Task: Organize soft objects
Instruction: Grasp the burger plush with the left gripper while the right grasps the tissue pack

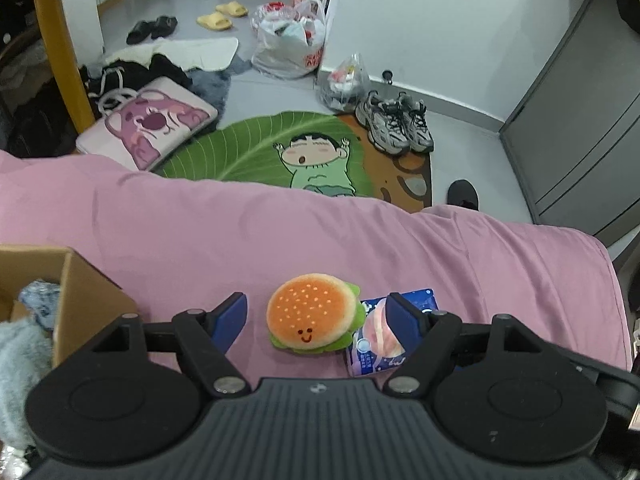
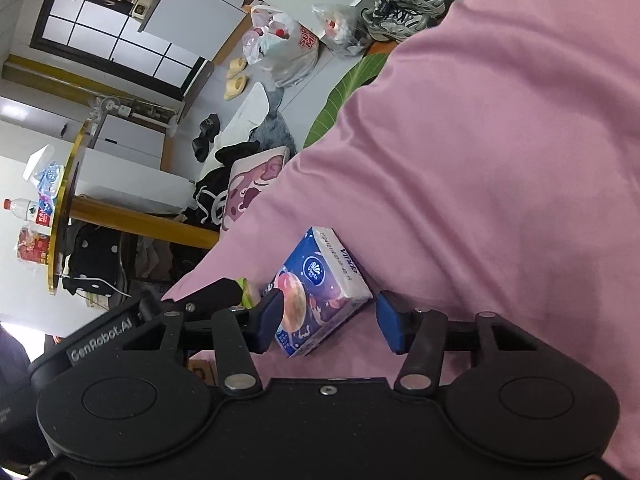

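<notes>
A burger plush (image 1: 316, 314) with a smiling face lies on the pink bedcover (image 1: 200, 220). My left gripper (image 1: 318, 312) is open and straddles the plush, and neither blue pad touches it. Just right of the plush lies a blue tissue pack (image 1: 374, 344), partly behind the left gripper's right finger. In the right wrist view the same tissue pack (image 2: 320, 292) lies between the fingers of my right gripper (image 2: 328, 316). Its left pad is at the pack's edge and a gap remains at the right pad, so the gripper is open.
A cardboard box (image 1: 80, 292) with fluffy grey-blue soft things inside stands at the left on the bed. Beyond the bed edge the floor holds a leaf rug (image 1: 256, 148), a pink cushion (image 1: 152, 128), sneakers (image 1: 396, 122) and plastic bags (image 1: 292, 40).
</notes>
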Demonstrator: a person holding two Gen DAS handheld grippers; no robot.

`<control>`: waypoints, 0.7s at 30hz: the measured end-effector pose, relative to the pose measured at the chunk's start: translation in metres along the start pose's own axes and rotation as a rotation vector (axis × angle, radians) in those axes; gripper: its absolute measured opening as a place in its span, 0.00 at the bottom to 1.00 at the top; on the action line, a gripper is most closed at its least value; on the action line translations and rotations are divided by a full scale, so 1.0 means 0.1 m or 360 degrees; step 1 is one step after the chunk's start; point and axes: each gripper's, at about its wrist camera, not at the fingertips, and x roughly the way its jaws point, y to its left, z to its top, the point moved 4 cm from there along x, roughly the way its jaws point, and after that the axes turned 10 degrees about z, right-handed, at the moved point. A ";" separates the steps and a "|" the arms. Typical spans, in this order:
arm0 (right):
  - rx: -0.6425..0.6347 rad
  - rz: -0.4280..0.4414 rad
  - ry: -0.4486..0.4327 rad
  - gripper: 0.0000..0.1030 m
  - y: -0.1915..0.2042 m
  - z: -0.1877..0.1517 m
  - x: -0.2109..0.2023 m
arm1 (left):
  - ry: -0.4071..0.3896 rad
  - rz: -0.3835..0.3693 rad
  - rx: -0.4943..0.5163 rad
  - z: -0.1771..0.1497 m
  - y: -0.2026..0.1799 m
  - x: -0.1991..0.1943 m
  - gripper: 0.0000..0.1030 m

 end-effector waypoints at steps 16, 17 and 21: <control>0.0000 0.0080 -0.0041 0.28 -0.01 0.02 0.02 | 0.0228 -0.0029 -0.0166 -0.06 0.10 0.40 0.52; -0.0007 0.0082 -0.0047 0.26 0.01 0.02 0.00 | 0.0232 -0.0031 -0.0170 -0.06 0.11 0.39 0.51; -0.0062 0.0052 -0.0044 0.23 0.07 -0.06 -0.13 | 0.0251 -0.0025 -0.0169 -0.05 0.11 0.33 0.48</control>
